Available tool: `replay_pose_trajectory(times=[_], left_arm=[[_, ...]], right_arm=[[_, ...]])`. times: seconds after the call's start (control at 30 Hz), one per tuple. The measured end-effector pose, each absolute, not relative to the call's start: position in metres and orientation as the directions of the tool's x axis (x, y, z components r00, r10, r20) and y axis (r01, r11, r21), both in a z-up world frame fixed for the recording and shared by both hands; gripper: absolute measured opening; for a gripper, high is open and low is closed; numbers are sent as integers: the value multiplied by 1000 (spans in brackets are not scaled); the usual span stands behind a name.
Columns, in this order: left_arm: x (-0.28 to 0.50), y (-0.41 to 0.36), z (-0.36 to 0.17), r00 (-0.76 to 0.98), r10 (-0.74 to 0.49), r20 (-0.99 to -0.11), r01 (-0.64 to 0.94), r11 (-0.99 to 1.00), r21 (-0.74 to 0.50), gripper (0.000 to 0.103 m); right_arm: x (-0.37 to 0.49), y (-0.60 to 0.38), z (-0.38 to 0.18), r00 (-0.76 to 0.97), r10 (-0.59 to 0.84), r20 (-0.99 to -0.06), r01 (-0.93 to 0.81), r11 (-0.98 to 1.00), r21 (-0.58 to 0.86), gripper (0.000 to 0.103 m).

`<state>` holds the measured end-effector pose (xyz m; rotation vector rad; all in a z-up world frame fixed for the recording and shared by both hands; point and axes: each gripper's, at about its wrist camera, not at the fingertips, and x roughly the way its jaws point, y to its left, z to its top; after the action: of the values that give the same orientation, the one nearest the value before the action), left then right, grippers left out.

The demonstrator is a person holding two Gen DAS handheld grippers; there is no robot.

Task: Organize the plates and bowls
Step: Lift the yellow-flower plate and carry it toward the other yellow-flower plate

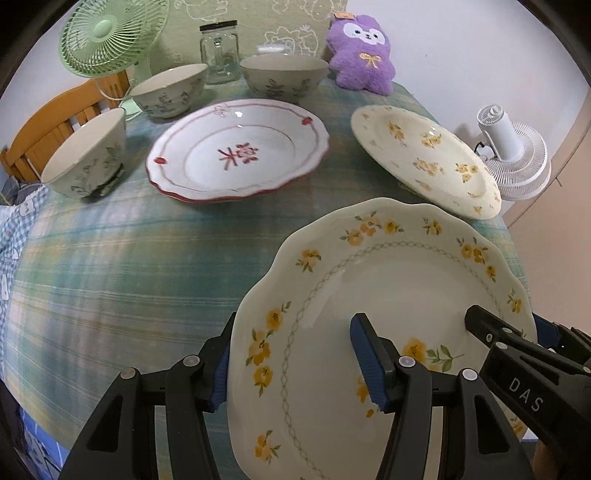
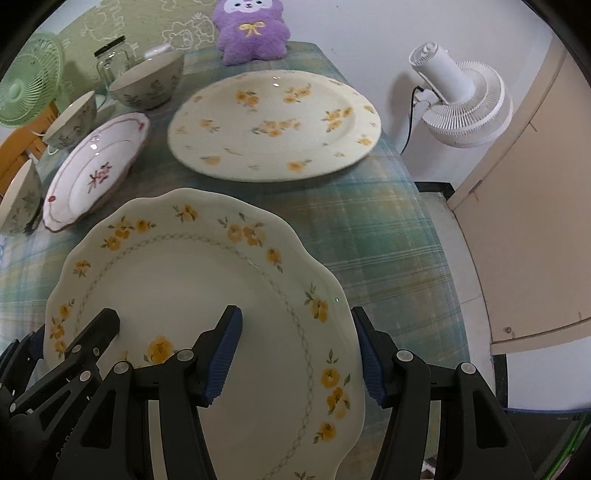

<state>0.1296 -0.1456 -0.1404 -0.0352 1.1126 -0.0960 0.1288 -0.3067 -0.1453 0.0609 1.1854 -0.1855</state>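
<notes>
A cream scalloped plate [image 1: 388, 295] [image 2: 192, 288] with yellow flowers hangs tilted just above the plaid tablecloth [image 1: 110, 266], held from both sides. My left gripper [image 1: 295, 332] is shut on its left rim, one blue pad on top and one below. On the opposite rim my right gripper [image 2: 295, 317] is shut the same way. A round plate with yellow flowers [image 1: 424, 158] [image 2: 273, 125] lies beyond it. A red-rimmed deep plate [image 1: 236, 151] [image 2: 96, 173] lies to the left. Three leaf-patterned bowls [image 1: 88, 155] [image 1: 168, 90] [image 1: 284, 75] stand along the back left.
A glass jar [image 1: 218, 51], a green fan [image 1: 110, 33] and a purple plush toy [image 1: 362, 51] stand at the table's far edge. A white fan [image 2: 461, 107] sits on the floor past the right edge. A wooden chair [image 1: 55, 122] is at the left.
</notes>
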Motion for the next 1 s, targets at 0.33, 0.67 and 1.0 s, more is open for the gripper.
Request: replay_pose_trajectory(times=[0.33, 0.67, 1.0], left_arm=[[136, -157, -148, 450, -48, -892, 0, 999, -54, 60], [134, -164, -135, 445, -22, -895, 2, 1000, -23, 73], [143, -162, -86, 541, -64, -838, 53, 998, -42, 90]], right_arm=[[141, -319, -156, 365, -54, -929, 119, 993, -11, 63], [147, -322, -135, 397, -5, -918, 56, 998, 19, 74], [144, -330, -81, 491, -37, -871, 117, 993, 23, 74]])
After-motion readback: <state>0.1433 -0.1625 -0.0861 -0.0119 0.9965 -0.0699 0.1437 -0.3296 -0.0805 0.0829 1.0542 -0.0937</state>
